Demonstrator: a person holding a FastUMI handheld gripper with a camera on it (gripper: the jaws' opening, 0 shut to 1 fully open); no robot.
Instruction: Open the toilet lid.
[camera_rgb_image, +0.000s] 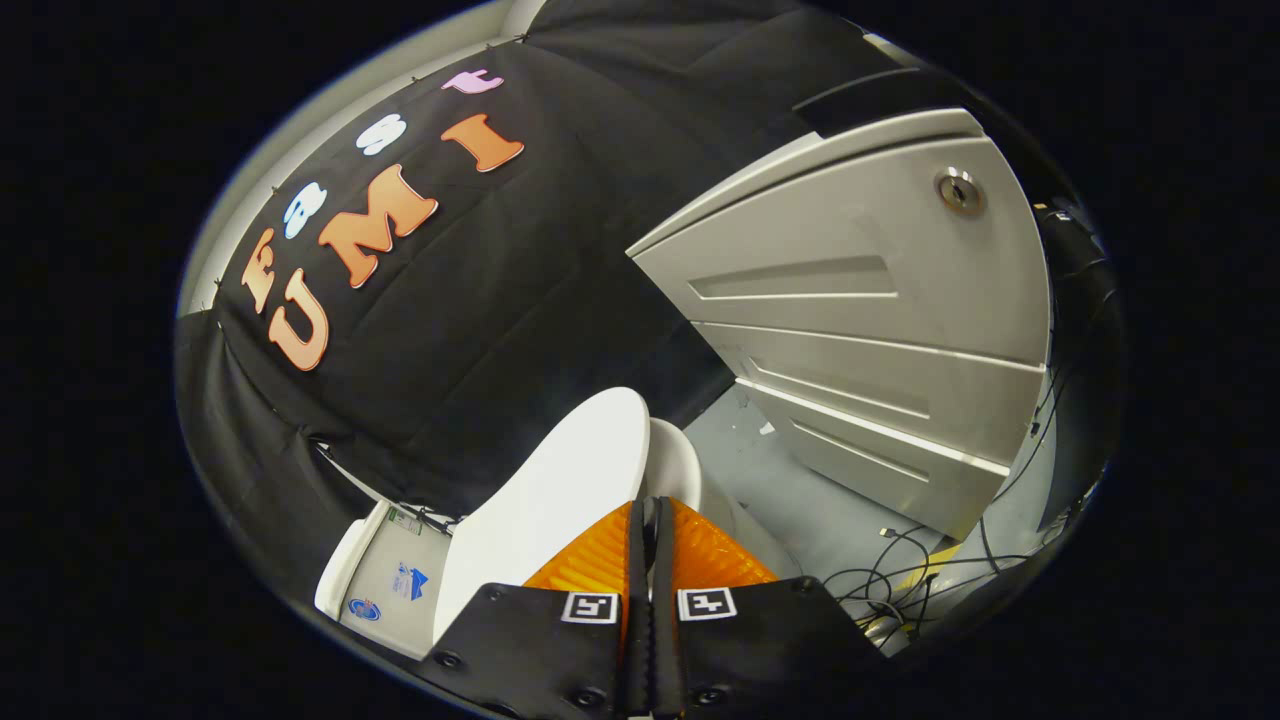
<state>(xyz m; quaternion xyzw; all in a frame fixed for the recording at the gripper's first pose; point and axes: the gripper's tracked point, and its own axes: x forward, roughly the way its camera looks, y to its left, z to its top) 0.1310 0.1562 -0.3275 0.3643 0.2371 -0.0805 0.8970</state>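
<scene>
I see the gripper (648, 520) with its jaws drawn almost together, only a thin slit between them. The white toilet lid (545, 500) stands raised, its edge running into that slit; whether both jaws press on it, I cannot tell. Left of the lid sits the cistern (385, 580). Far right stands a grey drawer cabinet (870, 330), with cables (900, 570) on the floor (790, 500) near it.

A cloth-walled test booth: toilet (560, 490), drawer cabinet (880, 330), loose cables (900, 560) on the floor.
</scene>
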